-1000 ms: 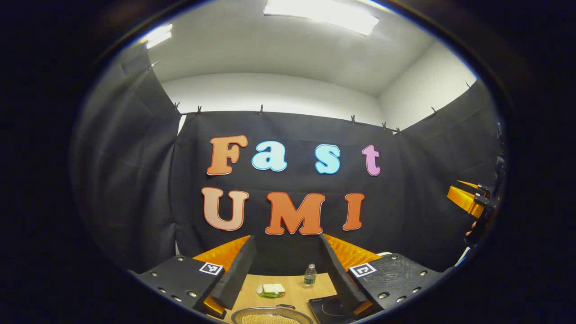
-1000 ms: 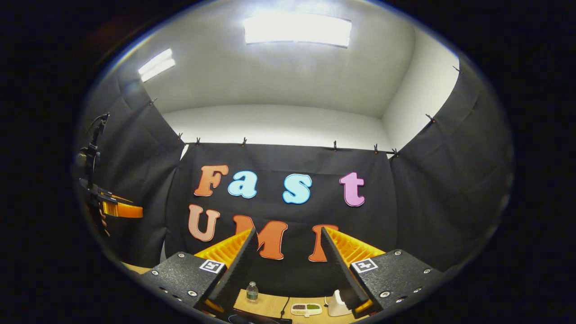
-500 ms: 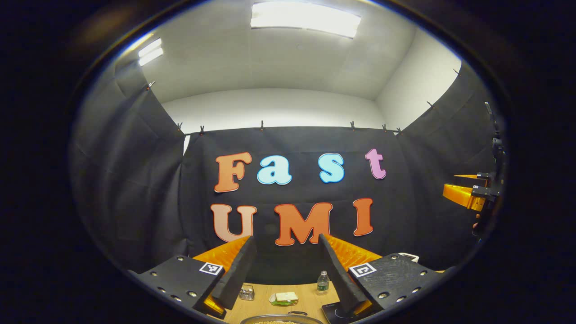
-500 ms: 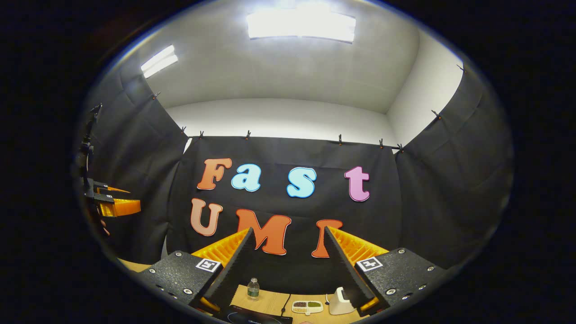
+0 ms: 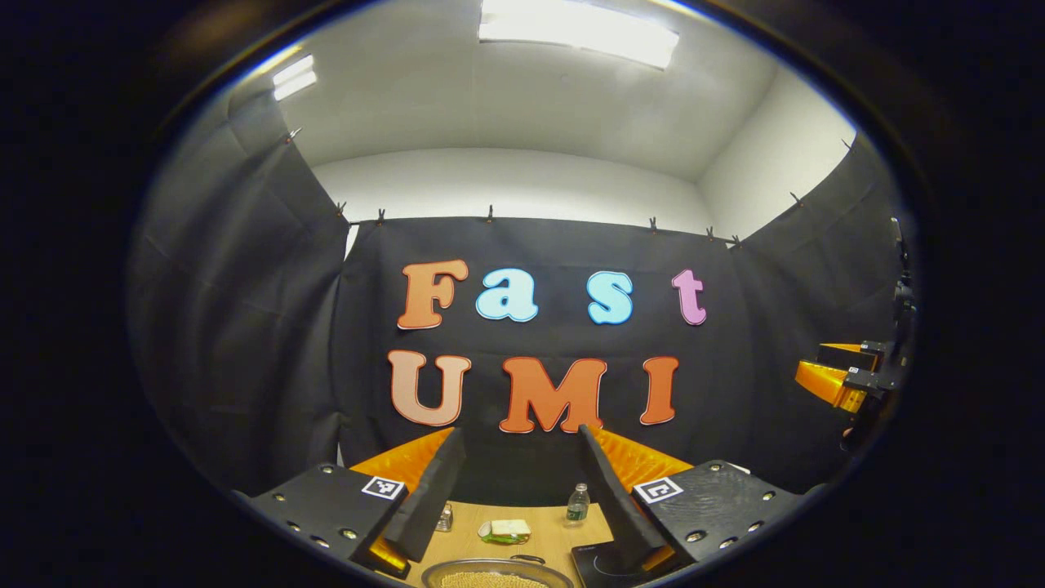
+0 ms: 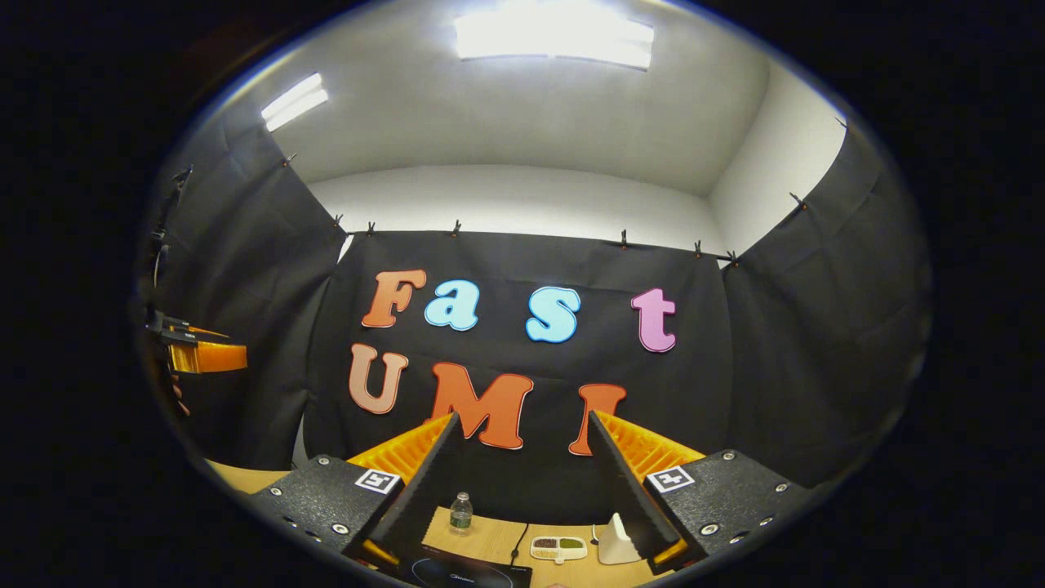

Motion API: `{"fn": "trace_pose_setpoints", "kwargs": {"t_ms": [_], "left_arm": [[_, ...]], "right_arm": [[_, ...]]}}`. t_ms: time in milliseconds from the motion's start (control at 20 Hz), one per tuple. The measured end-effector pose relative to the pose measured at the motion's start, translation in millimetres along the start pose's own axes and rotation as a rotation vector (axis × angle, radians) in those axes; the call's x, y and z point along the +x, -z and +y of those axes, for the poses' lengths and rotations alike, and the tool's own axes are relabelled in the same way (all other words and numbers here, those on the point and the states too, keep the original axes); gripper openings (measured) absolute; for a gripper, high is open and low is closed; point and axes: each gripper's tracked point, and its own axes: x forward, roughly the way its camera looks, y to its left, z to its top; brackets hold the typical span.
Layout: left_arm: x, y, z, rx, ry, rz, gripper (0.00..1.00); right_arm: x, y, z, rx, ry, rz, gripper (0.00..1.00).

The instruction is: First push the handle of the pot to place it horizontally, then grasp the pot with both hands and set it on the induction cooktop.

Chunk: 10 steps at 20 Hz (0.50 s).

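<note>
Both grippers held high above the table, tilted up toward the booth's wall. The left gripper is open, its fingers spread with nothing between them; the right gripper is likewise open and empty. In the left gripper view the pot lies below and just ahead of the left gripper, at the near edge of the table; its rim and grainy contents show, and a small dark handle sits at its far rim. How that handle lies cannot be told. The induction cooktop lies flat just right of the pot, under the left gripper's right finger, and appears again below the right gripper. Judged from this, the left gripper is nearer the pot, and both must descend. A bottle stands far back on the table.
</note>
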Motion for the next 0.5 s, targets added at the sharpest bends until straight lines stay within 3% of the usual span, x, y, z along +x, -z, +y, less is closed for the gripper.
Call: {"fn": "trace_pose_setpoints", "kwargs": {"t_ms": [350, 500], "left_arm": [[2, 13, 0, 0.057, 0.011, -0.014, 0.84], [-3, 35, -7, 0.036, 0.042, 0.020, 0.84]], "right_arm": [[-1, 6, -8, 0.018, -0.001, -0.013, 0.94], [-3, 17, -11, 0.027, 0.003, -0.004, 0.94]]}}
